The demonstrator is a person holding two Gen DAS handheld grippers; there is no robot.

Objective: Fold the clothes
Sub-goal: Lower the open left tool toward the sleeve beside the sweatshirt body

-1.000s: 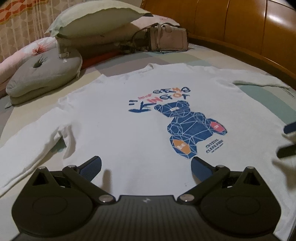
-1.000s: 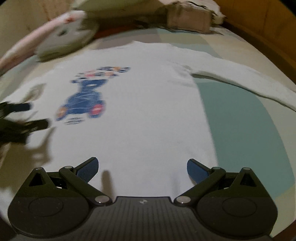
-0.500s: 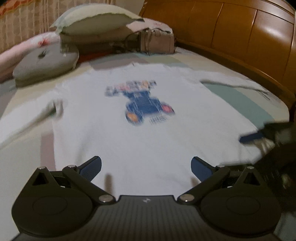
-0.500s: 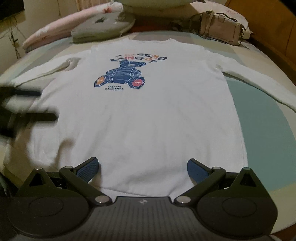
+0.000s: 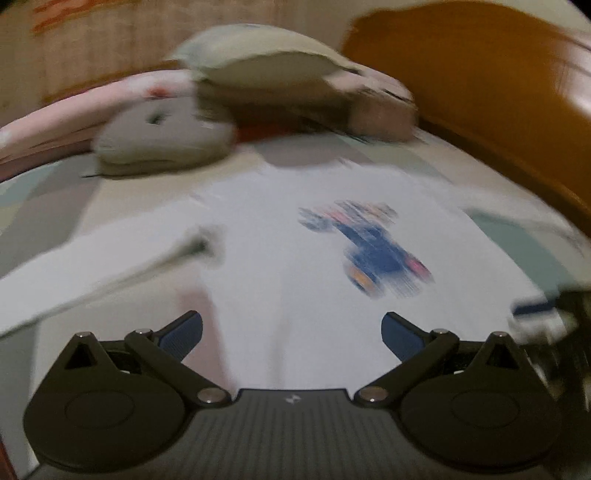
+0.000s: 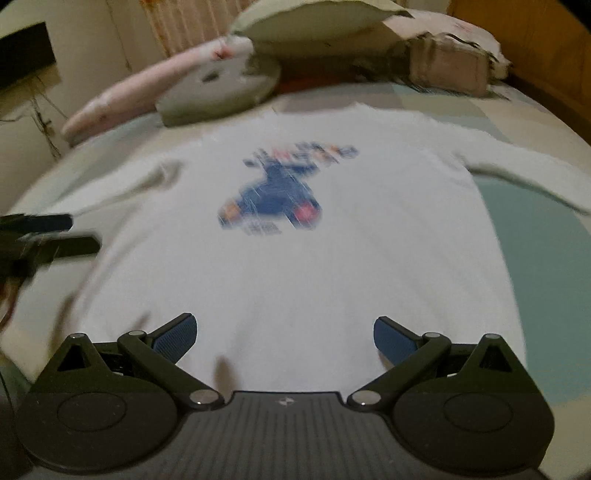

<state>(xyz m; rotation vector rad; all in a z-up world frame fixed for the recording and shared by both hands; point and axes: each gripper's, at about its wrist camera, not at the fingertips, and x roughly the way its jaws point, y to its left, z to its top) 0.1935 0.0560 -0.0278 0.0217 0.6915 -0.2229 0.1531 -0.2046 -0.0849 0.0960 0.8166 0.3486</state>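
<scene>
**White shirt spread flat on the bed, both grippers open above its hem**

A white long-sleeved shirt (image 6: 295, 258) lies face up on the bed (image 6: 546, 236), its front showing a blue printed figure (image 6: 273, 199) that motion blur makes unreadable. Both sleeves stretch out sideways; the collar points toward the pillows, the hem toward the cameras.

The right gripper (image 6: 284, 332) hovers over the hem near the shirt's middle, its blue-padded fingers (image 6: 173, 336) spread wide with nothing between them. The left gripper (image 5: 291, 332) sits above the hem on the shirt's left part, fingers likewise wide apart and empty. Each gripper shows at the edge of the other's view, blurred.

Beyond the collar, a grey round cushion (image 6: 225, 88) rests against a pink bolster (image 6: 122, 96), with a pale green pillow (image 6: 314, 22) stacked above and a beige handbag (image 6: 447, 66) beside it. A wooden headboard (image 5: 480, 85) curves along the bed's right side.
</scene>
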